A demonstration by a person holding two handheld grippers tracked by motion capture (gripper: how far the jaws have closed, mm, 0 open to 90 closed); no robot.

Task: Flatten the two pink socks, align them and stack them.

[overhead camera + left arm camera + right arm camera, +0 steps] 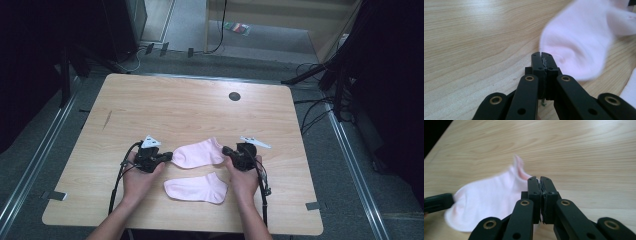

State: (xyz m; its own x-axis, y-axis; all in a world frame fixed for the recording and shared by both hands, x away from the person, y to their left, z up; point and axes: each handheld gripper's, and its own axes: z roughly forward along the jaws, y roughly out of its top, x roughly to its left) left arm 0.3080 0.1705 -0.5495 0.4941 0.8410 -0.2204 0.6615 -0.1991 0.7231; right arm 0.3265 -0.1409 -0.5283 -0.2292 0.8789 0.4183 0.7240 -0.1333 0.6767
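Note:
Two pink socks lie on the wooden table (150,100). The farther sock (197,152) stretches between my two grippers. My left gripper (167,156) (541,53) is shut, its tips meeting the rounded toe end of that sock (584,45), which looks blurred. My right gripper (226,150) (539,178) is shut at the cuff end of the same sock (489,200), where a bit of the cuff stands up. The nearer sock (196,189) lies flat between the person's wrists; its edge (630,92) shows at the right of the left gripper view.
A small dark round grommet (234,96) sits in the table's far side. Cables trail from both grippers toward the near edge. Tape marks (54,195) sit at the table's near corners. Dark stands and cables flank the table on the floor.

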